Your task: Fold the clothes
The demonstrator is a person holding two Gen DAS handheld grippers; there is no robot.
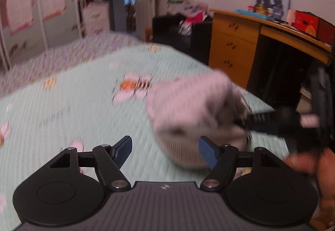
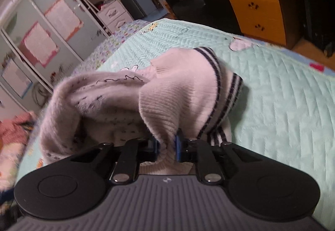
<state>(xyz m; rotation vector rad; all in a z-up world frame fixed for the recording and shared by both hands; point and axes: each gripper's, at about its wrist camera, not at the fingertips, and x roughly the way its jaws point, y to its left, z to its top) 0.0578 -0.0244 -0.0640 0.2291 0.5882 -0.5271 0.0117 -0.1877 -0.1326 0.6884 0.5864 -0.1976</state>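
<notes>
Right tool (image 2: 167, 145) is pinched tight on fabric; left tool (image 1: 165, 152) gapes wide, holding nothing.

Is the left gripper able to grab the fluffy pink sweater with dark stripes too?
Probably yes. The left gripper is open and empty, with the fluffy pink sweater with dark stripes just ahead over the mint quilted bedspread. Nothing blocks it, though the right gripper already pinches the sweater's other side.

No text, label, brand or number can be read; the sheets (image 2: 62, 18) taped to the wardrobe doors (image 2: 37, 27) are blurred.
</notes>
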